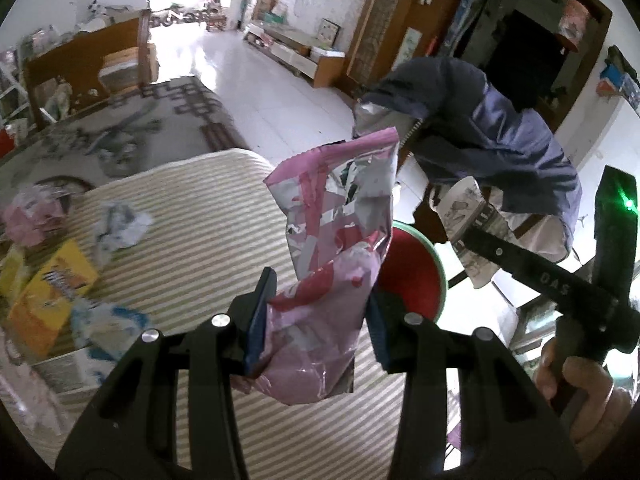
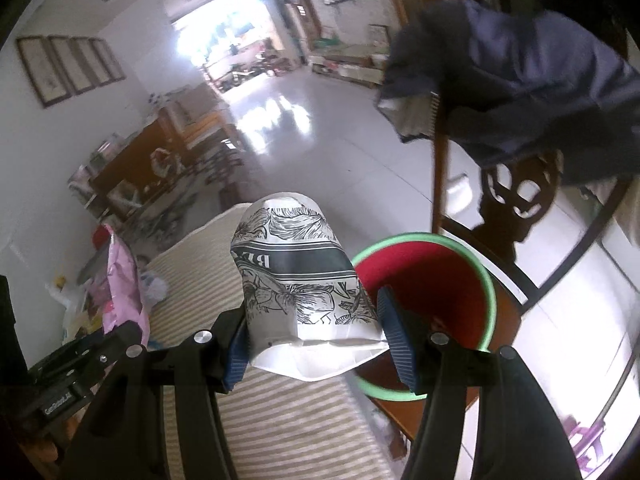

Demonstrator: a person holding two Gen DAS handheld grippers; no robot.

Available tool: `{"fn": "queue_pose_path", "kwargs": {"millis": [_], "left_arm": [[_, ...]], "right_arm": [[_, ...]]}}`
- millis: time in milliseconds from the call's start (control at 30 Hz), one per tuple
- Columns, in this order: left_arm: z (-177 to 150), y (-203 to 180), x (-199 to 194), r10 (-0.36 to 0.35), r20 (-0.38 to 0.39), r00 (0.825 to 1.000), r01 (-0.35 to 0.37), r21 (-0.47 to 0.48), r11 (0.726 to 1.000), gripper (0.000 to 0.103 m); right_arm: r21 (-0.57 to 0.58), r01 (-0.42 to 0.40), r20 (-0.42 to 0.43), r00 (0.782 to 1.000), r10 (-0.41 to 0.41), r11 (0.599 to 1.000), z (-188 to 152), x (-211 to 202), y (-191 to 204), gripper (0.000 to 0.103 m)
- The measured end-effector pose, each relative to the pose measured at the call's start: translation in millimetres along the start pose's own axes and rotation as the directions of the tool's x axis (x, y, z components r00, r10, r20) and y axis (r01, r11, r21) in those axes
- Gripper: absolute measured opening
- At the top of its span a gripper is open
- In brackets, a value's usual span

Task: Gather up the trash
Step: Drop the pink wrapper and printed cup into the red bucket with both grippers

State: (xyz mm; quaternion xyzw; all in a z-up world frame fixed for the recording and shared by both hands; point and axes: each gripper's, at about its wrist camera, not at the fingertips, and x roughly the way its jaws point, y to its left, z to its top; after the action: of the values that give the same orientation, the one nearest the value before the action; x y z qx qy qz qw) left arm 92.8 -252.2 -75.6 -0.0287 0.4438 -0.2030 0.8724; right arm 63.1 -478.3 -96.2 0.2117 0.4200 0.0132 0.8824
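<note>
— What have you got in each hand?

— My left gripper [image 1: 316,320] has its blue pads partly closed on one crumpled pink snack wrapper [image 1: 336,240], which sticks up between them. No word on the wrapper can be read; the foil is too creased. My right gripper [image 2: 316,344] is clamped at a middling width on one paper cup [image 2: 296,276], squashed at the mouth, with its base pointing away from me.

— Any print on the cup?

— Black line-drawn flowers and a dark band with pale letters. Seen from my right wrist they run upside down, and I can make out only "B" and perhaps "R"; the rest curves out of sight.

— Other writing?

— In the left view, the right tool's black arm carries the letters "DAS". In the right view, the left tool's body bears a small white label that is too blurred to be sure of.

— Where is the bin?

— One red bin [image 2: 460,280] with a green rim stands just past the edge of the striped table [image 1: 192,200], below and in front of both grippers. Cup and wrapper are both held above the table's end, near the rim.

— What is left on the table?

— One crumpled white paper [image 1: 120,228], one yellow and orange box [image 1: 52,292] with blurred lettering, and some pink and pale wrappers that I cannot count. A chair draped with a blue jacket [image 2: 520,80] stands behind the bin.
</note>
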Motion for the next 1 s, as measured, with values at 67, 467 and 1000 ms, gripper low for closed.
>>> {"fn": "queue_pose_path", "kwargs": {"millis": [67,467,1000], "left_arm": [[5.5,-12.2,14.5,-0.016,-0.016,1.0,0.016,0.003,1.0,0.041],[27.5,-74.5,80.1,-0.035,-0.069,0.997,0.039,0.064,0.997,0.075],[20.7,-53.7,42.3,0.033,0.006,0.999,-0.033,0.062,0.997,0.075]], "right_arm": [[0.039,0.007,-0.014,1.0,-0.007,0.999,2.3,4.5,-17.3,0.057],[0.09,0.031,-0.031,0.999,-0.029,0.995,16.9,17.2,-65.3,0.072],[-0.034,0.121,0.015,0.993,-0.12,0.992,21.6,1.9,-38.9,0.074]]}}
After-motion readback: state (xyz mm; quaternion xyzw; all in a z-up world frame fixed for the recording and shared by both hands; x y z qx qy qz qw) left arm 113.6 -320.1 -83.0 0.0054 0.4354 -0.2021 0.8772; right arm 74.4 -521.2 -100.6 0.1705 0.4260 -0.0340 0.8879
